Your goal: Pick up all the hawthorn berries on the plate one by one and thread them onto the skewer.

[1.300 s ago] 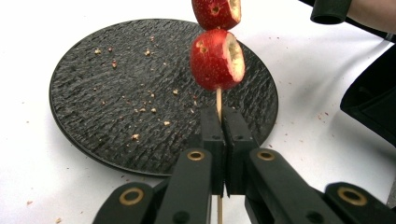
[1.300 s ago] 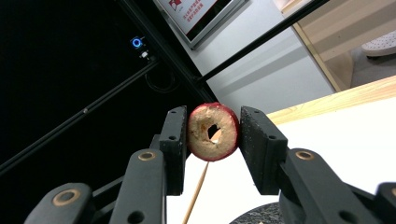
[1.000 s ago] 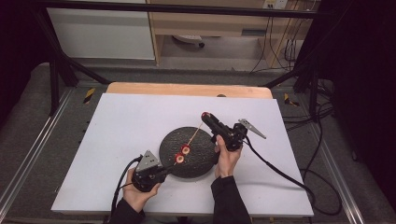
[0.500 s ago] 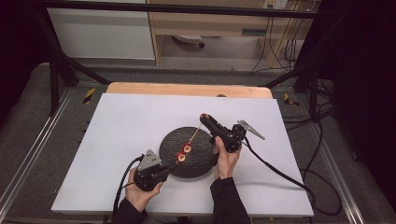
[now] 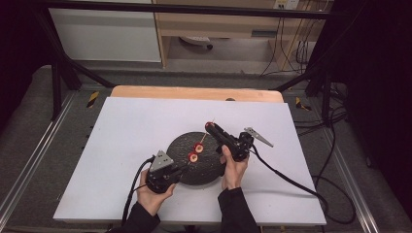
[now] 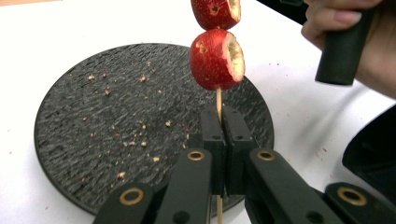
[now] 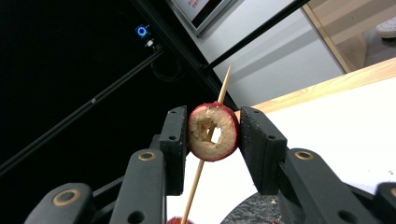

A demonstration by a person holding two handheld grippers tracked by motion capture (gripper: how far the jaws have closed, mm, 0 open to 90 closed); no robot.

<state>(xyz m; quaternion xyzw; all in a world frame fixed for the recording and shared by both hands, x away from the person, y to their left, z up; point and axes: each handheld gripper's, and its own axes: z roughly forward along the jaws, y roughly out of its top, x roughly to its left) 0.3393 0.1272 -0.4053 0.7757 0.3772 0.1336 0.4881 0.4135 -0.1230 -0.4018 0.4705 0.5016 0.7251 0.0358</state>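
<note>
- Thin wooden skewer is hanging in the air above the round black textured stone plate, long axis running diagonally in the high view: blunt end near the person, pointed tip far and to the right.
- Left gripper is sitting closed tight on the skewer's near end; in the left gripper view its two black jaws are pinching the stick with no gap, the stick rising straight up between them.
- Two red cored fruit pieces are sitting threaded on the skewer just above the left jaws, one above the other, cut faces turned to the right in that view.
- Right gripper is clamping a third red cored fruit ring by its sides near the far tip; jaws closed on it.
- In the right gripper view the skewer is passing through the ring's hole, tilted, sharp tip poking out above it toward upper right.
- Plate is lying flat on the white worktop, crumbs scattered on it.
- Person's hands are gripping both handles; the right hand is resting over the plate's right edge.
</note>
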